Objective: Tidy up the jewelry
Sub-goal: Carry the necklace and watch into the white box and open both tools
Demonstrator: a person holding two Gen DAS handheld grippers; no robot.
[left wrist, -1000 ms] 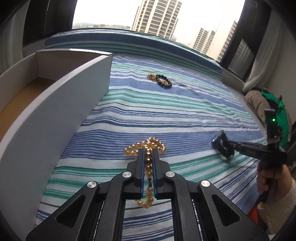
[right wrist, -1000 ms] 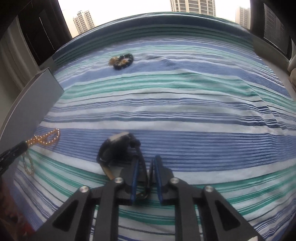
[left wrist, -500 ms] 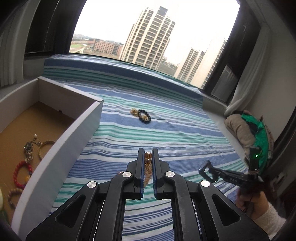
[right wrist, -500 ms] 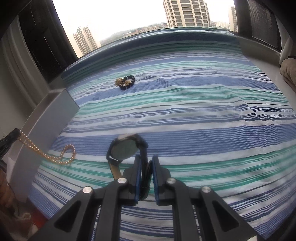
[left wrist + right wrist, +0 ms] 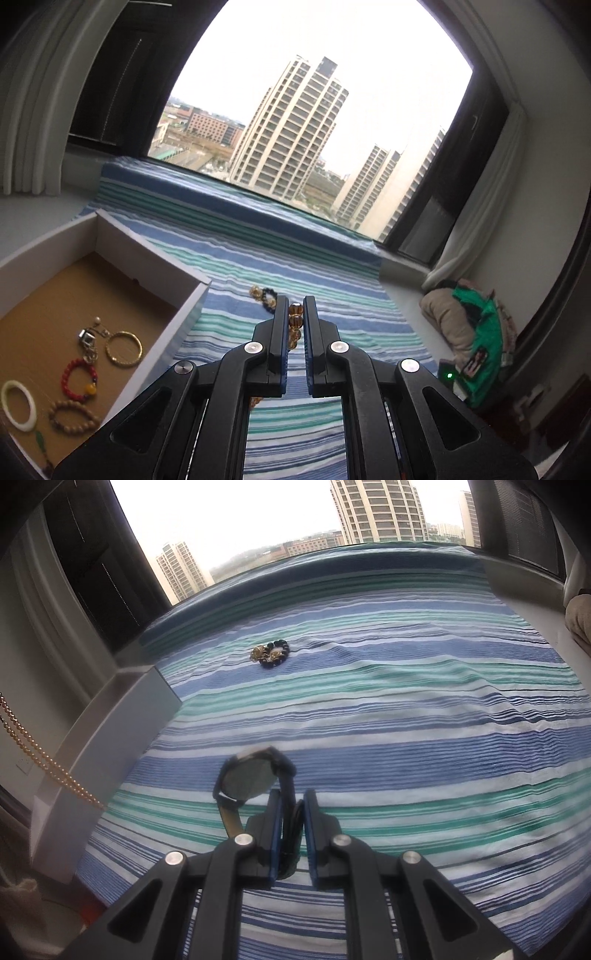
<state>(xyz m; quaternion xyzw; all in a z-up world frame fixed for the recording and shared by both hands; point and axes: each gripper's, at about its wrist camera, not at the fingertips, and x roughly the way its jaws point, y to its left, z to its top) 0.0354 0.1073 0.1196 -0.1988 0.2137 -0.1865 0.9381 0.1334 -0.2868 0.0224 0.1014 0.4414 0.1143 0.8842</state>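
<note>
Both claws are now rising from the striped bed (image 5: 406,709). The left claw (image 5: 295,328), closed on the amber bead necklace (image 5: 294,320), is carrying it beside the box (image 5: 184,317). The right claw (image 5: 291,819) is clamping the watch (image 5: 251,779) strap, so two pieces are ready for storing.
</note>
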